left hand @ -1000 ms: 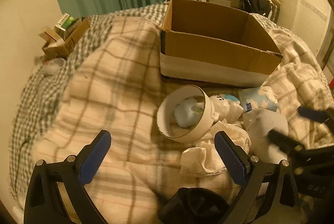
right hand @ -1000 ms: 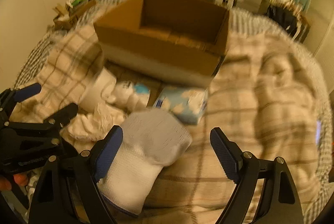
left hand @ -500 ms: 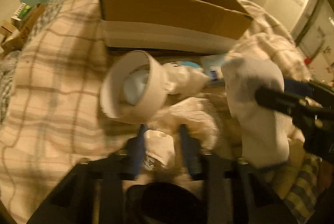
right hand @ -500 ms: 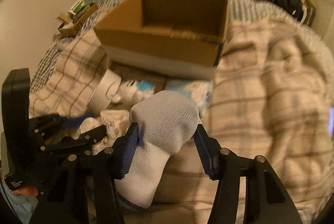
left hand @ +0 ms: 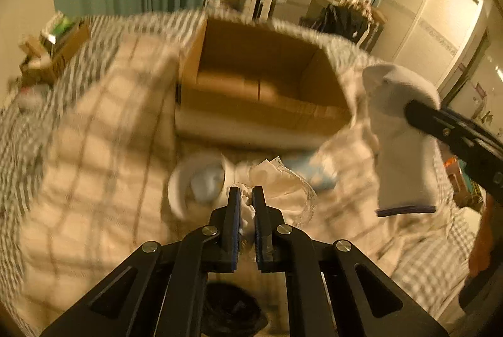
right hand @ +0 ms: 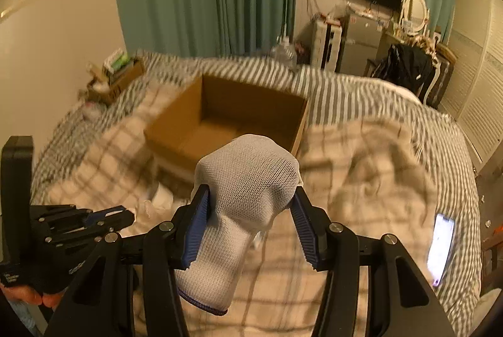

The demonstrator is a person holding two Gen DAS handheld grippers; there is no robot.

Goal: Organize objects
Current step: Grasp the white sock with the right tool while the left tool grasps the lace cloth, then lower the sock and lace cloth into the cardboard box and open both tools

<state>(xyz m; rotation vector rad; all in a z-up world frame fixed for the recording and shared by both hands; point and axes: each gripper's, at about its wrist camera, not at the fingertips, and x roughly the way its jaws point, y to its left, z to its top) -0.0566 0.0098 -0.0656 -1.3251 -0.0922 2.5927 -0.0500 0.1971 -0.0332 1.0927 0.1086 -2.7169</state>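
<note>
An open cardboard box [left hand: 261, 91] sits on the plaid blanket; it also shows in the right wrist view [right hand: 226, 123]. My left gripper [left hand: 246, 195] is shut on a white lacy cloth [left hand: 279, 179], lifted off the bed. My right gripper [right hand: 250, 201] is shut on a white sock [right hand: 245, 198], held in the air before the box. That sock [left hand: 402, 135] hangs at the right of the left wrist view. A white cup-shaped tube [left hand: 195, 183] with a pale blue item inside and a light blue packet [left hand: 317, 173] lie in front of the box.
A phone [right hand: 440, 245] with a lit screen lies on the striped sheet at right. A small box of items [right hand: 116, 69] stands at the bed's far left. Green curtains, a TV and cluttered furniture stand behind the bed.
Both grippers closed, the left on the lacy cloth, the right on the sock, and both have lifted up toward the box.
</note>
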